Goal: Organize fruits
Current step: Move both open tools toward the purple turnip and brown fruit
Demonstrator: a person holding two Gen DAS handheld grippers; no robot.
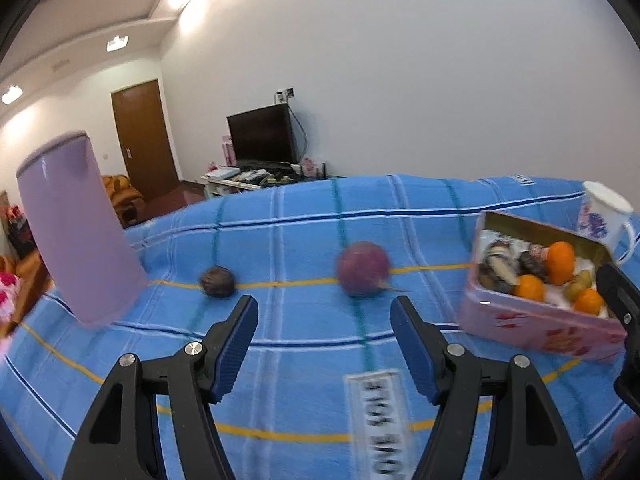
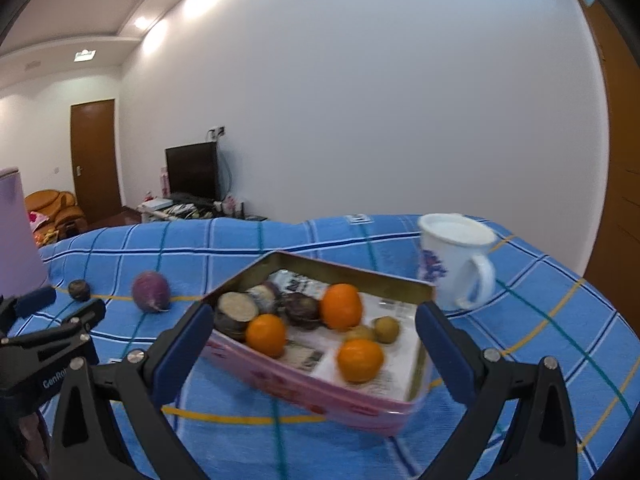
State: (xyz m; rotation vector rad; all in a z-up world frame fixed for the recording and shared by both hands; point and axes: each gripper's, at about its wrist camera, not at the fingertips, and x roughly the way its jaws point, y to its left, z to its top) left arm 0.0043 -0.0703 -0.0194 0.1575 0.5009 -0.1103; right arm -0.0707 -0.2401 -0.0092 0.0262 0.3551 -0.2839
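A pink tin box (image 2: 304, 390) sits on the blue checked cloth (image 2: 240, 252); it holds three oranges (image 2: 341, 306), dark round fruits (image 2: 301, 309) and small green-brown fruits (image 2: 386, 329). The box also shows in the left wrist view (image 1: 536, 322). A purple round fruit (image 1: 362, 274) and a small dark fruit (image 1: 217, 281) lie loose on the cloth, just beyond my left gripper (image 1: 324, 316), which is open and empty. My right gripper (image 2: 312, 332) is open and empty, its fingers on either side of the box's near end.
A tall lilac cup (image 1: 80, 232) stands at the left. A white flowered mug (image 2: 456, 260) stands behind the box at right. The left gripper shows in the right wrist view (image 2: 60, 308). A TV (image 1: 262, 136) and wall lie beyond the table's far edge.
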